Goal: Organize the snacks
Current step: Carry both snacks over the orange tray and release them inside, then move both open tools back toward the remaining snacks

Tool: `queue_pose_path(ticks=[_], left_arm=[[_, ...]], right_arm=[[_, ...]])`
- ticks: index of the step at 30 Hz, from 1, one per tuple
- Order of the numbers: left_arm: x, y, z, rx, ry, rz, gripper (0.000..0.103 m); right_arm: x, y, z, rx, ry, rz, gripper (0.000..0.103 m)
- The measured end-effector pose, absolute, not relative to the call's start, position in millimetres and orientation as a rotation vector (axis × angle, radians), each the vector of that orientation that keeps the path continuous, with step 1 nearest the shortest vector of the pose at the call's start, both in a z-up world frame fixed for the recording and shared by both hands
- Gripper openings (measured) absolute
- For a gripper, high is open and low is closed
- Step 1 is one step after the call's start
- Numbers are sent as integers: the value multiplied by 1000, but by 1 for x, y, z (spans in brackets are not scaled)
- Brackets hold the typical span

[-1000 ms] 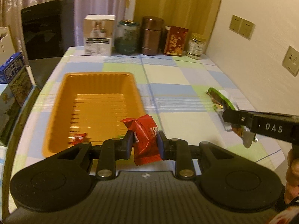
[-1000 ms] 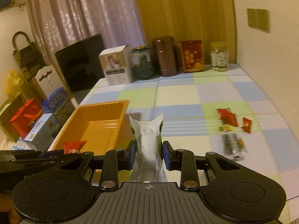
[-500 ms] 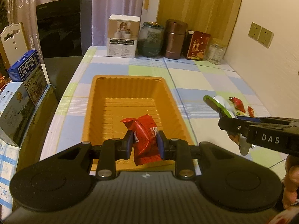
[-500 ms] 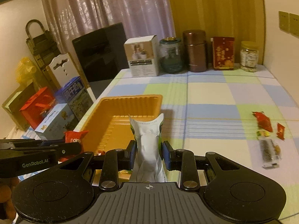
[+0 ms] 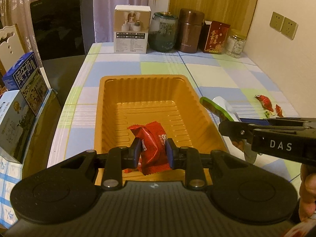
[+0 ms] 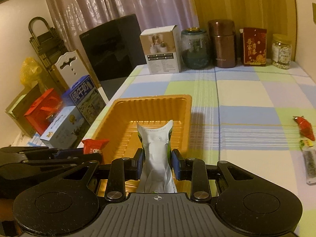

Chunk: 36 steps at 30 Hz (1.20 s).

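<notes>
Checked tablecloth (image 6: 246, 90) was your biggest surface, open room from 12 to 3 o'clock in the right wrist view; the wall ran along the right edge, and a row of boxes and jars stood at the far end at 12.

Orange tray (image 5: 110, 106) sat dead ahead in both views, deep ribbed walls, floor mostly bare. You had free drop room in its middle. The tray looked like thin plastic, so I judged it would slide if you bumped the rim. The table edge fell off at 9 o'clock, toward milk cartons (image 6: 86, 98) stacked beside it.

Your right gripper (image 6: 157, 164) was clamped on a white-and-green pouch (image 6: 156, 150), held upright over the tray's near end. It looked soft, light and crinkly; you held it mid-body, which seemed fine. A foil skin may slip if you loosened slowly.

Your left gripper (image 5: 153, 151) was squeezed on a red snack packet (image 5: 151, 138), also over the tray's near end. It looked light, puffy and crushable; the grip across the middle looked secure.

The two grippers were near each other at the tray, so you had to mind a clash.

Loose red wrappers (image 6: 305, 129) and a clear bar packet (image 6: 310, 164) lay at 3 o'clock, well apart from the tray, not yet collected. They looked small and flat; pinching an end seal seemed the likely hold.
</notes>
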State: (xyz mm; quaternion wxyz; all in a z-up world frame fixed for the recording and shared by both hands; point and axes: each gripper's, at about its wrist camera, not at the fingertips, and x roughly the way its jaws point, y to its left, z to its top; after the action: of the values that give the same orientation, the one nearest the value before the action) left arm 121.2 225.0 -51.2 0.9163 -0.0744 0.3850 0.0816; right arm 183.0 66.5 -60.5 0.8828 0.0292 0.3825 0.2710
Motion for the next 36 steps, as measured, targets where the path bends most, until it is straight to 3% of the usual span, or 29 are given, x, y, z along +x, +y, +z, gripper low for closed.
queue_pose_path(ticks=[13,14,29,31,32,33,36], left_arm=[[151,241,-83,-139,846,150,28],[152,241,-83,-136,848,148,32],[131,258,-66,-150,812,186,33],[128,259,-66,-152,812,189,33],[127,260,-65,-155,812,191,33],[125,260,-65,-158,811,192,33],[120,260,-62,-160,807,199,33]], right_arm=[[211,80,-87,84,849,553,31],[211,81,-89,85,852,553,31],[213,92,-89,138,867,599,31],[214,91,-88,166,863,590,38],[213,91,-86,174,855,585,53],[212,90,-84,183,846,586,59],[210,87,-78,177,836,581,59]])
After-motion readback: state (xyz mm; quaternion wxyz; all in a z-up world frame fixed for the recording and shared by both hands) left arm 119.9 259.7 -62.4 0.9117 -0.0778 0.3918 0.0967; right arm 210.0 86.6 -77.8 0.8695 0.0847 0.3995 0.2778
